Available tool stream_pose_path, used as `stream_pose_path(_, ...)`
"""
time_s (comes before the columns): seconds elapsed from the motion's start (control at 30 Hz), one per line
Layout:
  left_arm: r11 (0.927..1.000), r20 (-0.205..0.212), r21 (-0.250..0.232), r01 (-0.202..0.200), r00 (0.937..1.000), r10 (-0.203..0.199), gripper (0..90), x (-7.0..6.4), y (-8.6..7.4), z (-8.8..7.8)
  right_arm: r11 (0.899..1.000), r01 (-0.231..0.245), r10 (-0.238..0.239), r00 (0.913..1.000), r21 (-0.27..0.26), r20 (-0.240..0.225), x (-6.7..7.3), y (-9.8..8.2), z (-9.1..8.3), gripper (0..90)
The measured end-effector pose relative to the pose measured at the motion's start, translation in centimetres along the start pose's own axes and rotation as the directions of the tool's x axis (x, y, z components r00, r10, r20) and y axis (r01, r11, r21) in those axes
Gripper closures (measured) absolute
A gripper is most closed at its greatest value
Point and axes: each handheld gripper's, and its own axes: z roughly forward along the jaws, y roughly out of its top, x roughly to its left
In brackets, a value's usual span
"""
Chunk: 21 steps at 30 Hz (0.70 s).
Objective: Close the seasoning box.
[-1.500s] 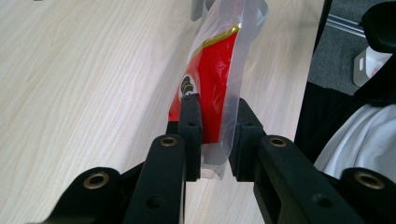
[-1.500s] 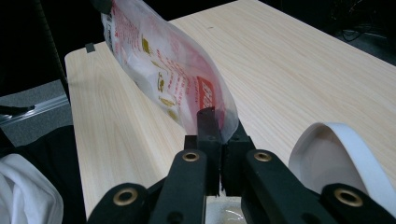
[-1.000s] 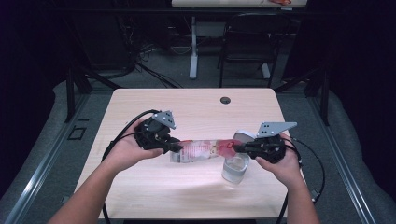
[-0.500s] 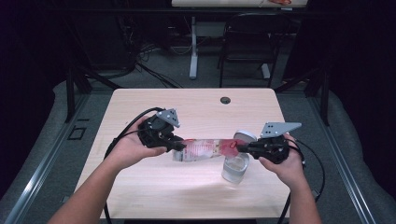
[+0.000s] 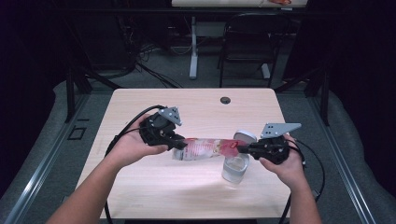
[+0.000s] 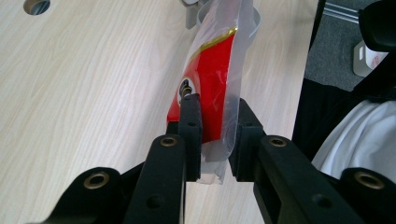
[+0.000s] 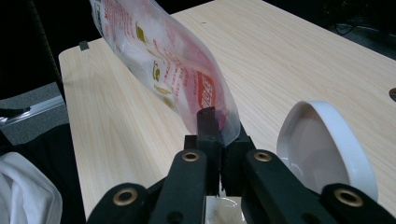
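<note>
Both grippers pinch the pouch (image 5: 205, 148) above the table (image 5: 140, 186) — left gripper (image 5: 180, 145) clamps one end, right gripper (image 5: 243, 149) the other (over the jar (image 5: 235, 169)). A slipping grip would probably spill contents beside the jar.

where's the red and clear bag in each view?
High view: bag mid-table, stretched between both grippers.
Left gripper view: bag centre, running up from the jaws.
Right gripper view: bag upper left, slanting down to the jaws.
Shared landmark: light wood table.
</note>
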Motion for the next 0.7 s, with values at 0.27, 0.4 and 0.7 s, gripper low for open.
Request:
stream_pose_path(0.27,0.9999,0.002,-0.008,-0.008,1.0000,0.008,78.4,-0.03,0.43,-0.14,1.000,-0.013,0.013,0.9999,-0.004,0.000,-0.13,-0.31,-0.07,89.1)
stream_pose_path(0.4,0.9999,0.003,-0.009,-0.013,0.9999,0.013,78.7,0.00,0.54,-0.18,1.000,-0.016,0.016,0.9999,-0.002,0.002,-0.12,-0.41,-0.07,89.2)
stream_pose_path(0.7,0.9998,0.004,-0.011,-0.015,0.9999,0.015,78.9,-0.04,0.70,-0.24,1.000,-0.015,0.015,0.9999,0.003,0.006,-0.09,-0.41,-0.16,89.1)
